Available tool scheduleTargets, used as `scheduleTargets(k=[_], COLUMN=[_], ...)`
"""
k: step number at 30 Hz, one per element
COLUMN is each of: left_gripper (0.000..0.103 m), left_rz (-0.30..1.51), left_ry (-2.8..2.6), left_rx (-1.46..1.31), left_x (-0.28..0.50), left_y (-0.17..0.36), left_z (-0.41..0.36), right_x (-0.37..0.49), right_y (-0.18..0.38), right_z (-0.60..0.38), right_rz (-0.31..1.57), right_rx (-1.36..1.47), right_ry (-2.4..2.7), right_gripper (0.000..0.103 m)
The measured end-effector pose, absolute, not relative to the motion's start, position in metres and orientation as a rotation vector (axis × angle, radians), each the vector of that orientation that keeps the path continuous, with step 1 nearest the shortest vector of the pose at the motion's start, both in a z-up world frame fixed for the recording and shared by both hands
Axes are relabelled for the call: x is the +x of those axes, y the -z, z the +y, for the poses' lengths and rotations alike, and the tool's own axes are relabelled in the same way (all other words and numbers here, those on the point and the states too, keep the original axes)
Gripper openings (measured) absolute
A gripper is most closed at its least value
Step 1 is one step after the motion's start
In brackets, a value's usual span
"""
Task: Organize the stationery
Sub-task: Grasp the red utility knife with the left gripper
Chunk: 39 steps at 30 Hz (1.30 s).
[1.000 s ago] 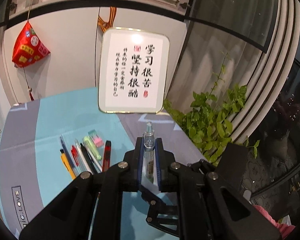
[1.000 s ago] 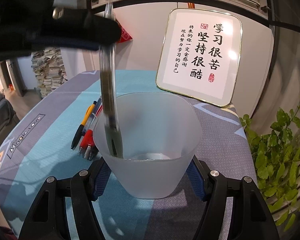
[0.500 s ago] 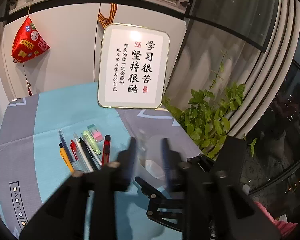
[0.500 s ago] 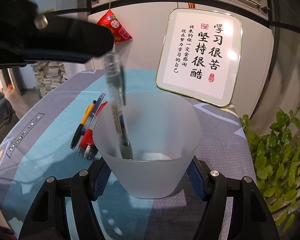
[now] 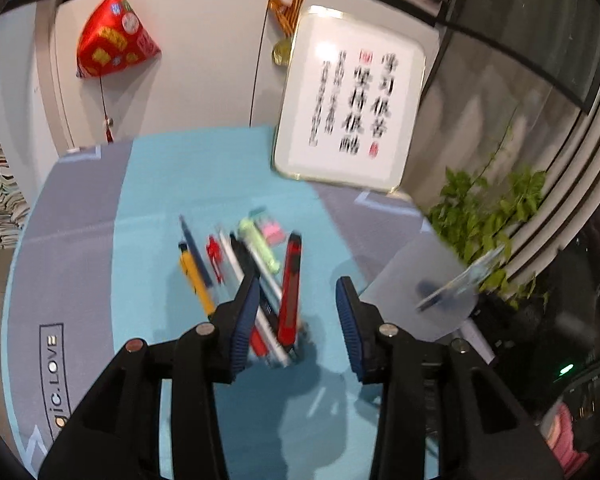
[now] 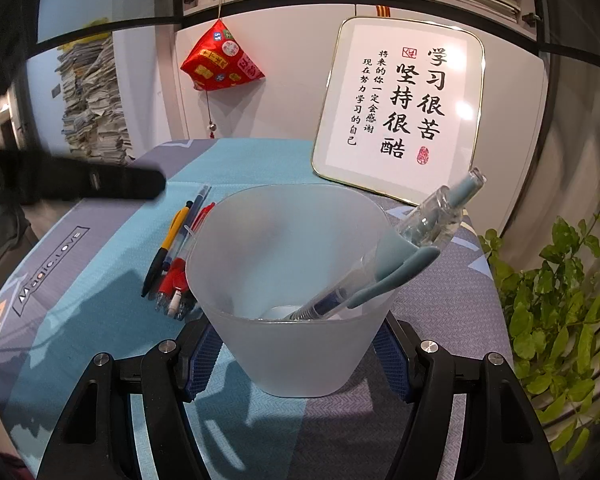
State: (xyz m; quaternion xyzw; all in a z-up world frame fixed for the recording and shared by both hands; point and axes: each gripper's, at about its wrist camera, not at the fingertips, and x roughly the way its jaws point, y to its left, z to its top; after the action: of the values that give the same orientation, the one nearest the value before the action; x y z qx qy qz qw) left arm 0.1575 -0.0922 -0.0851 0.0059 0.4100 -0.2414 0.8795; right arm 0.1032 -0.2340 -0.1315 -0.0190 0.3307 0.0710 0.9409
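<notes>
Organizing stationery, early stage. Right hand-held gripper (image 6: pixel 300 356) clamps the frosted cup (image 6: pixel 296 280), its pads pressed on the cup's base. One clear pen (image 6: pixel 384 264) already lies inside, tip on the bottom, top leaning over the rim toward 2 o'clock. Left hand-held gripper (image 5: pixel 298 316) is empty; its jaws have just been opening and now stand moderately apart with nothing between them, above the row of pens (image 5: pixel 236 264) on the table (image 5: pixel 140 200). Left of the task, judged from the left view: the yellow pen (image 5: pixel 194 276), red knife (image 5: pixel 290 280), highlighter (image 5: pixel 258 242) and erasers (image 5: pixel 272 232), at 9 o'clock of the cup, all wait for transfer.
</notes>
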Motion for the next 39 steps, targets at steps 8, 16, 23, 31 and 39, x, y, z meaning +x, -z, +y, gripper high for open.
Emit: scheduleTargets(k=[8,16,23,31,39], left_gripper=[0.036,0.016,0.011,0.011,0.011], left_rz=[0.909,0.933,0.924,0.875,0.964], left_ry=[0.487,0.487,0.507,0.472,0.346], left_rx=[0.172,0.181,0.135,0.105,0.078], left_x=[0.164,0.176,0.169,0.127,0.106], left_y=[0.131,0.147,0.137,0.12,0.145], left_z=[-0.116,-0.116,-0.103,-0.06,-0.019], right_x=[0.103,0.103,0.103,0.104,0.105], right_y=[0.131,0.131,0.132,0.132,0.133], right_z=[-0.234,-0.233,-0.233,-0.234,-0.234], right_rz=[0.675,0.678,0.678,0.682,0.686], right_rx=[-0.039,-0.039,-0.039,-0.04,-0.047], right_ry=[-0.145,-0.143,-0.143,-0.142,-0.139], right_gripper=[0.07,0.07,0.07,0.07,0.07])
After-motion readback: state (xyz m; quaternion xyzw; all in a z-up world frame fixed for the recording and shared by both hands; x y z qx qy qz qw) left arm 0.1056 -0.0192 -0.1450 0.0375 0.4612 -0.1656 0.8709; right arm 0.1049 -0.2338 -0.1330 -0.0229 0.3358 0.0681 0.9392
